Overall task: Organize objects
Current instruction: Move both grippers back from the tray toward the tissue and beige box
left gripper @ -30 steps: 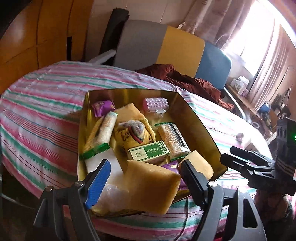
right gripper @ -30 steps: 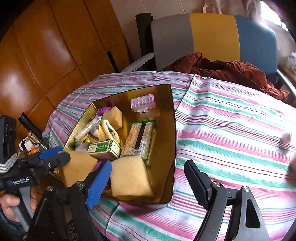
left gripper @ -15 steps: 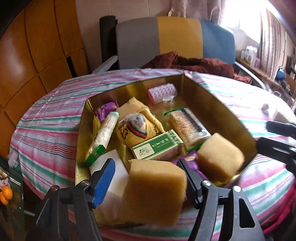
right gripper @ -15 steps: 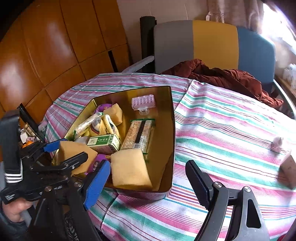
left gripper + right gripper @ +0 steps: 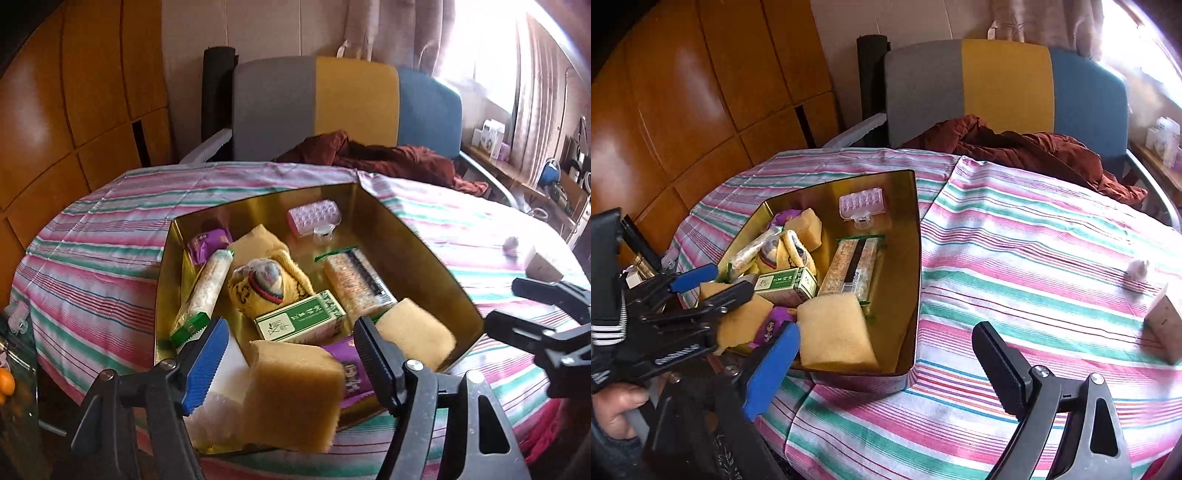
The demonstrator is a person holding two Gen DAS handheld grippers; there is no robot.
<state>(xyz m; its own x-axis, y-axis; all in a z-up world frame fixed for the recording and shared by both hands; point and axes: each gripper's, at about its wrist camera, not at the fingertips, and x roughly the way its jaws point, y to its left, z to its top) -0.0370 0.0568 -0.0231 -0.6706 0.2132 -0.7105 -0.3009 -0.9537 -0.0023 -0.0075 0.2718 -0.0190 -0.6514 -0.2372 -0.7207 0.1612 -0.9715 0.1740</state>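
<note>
My left gripper [image 5: 290, 360] hangs over the near left corner of the gold metal box [image 5: 417, 243]; its fingers are opening, straddling a tan sponge block [image 5: 295, 391], contact on the pads unclear. A second tan sponge block [image 5: 834, 332] lies in the box's near right corner beside a green carton [image 5: 301, 321]. My right gripper [image 5: 886, 365] is over the striped tablecloth [image 5: 1034, 258] of the table, right of the box, fingers opening, nothing between.
</note>
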